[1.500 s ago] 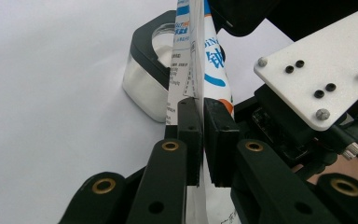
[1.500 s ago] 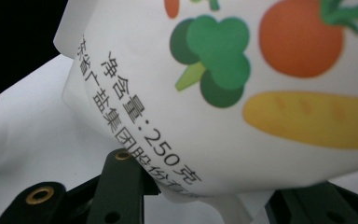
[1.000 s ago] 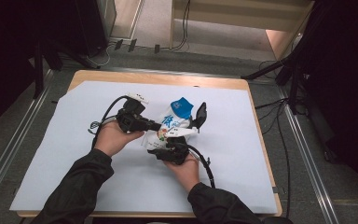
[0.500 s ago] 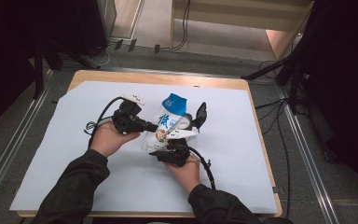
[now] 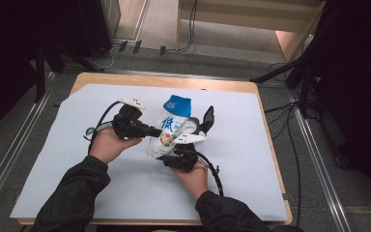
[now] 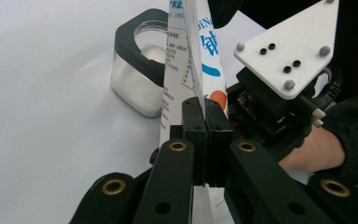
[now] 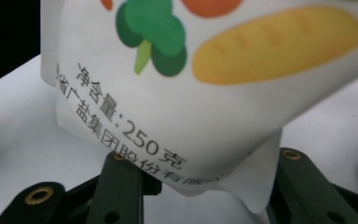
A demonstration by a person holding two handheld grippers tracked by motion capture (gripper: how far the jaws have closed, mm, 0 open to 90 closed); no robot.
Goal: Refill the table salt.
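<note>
There, near the middle of the white sheet (image 5: 77, 145) that covered the table (image 5: 251, 87), a white bag (image 5: 166, 133) with a blue top stood upright between the two grippers. Just beside it sat a small clear jar (image 6: 137, 79) with a black square collar round its mouth, resting on the sheet; what the jar held could not be made out. The bag's top looked sealed, and its filling was hidden.

The bag carried pictures of green broccoli, a golden loaf and something orange. Below them ran black Chinese print, "净含量:250克", with a further line cut off by the bag's bottom edge. Large blue characters showed on its front, and small print ran along its side seam, too fine to read.

The left gripper (image 6: 205, 135) had its jaws pressed together on the bag's thin side seam, pinching it flat. The right gripper (image 7: 200, 182) had its jaws part-way open around the bag's lower end, the full bottom of the bag wedged between them and held. Its white three-cornered plate (image 6: 291, 46) stood close beside the bag.
</note>
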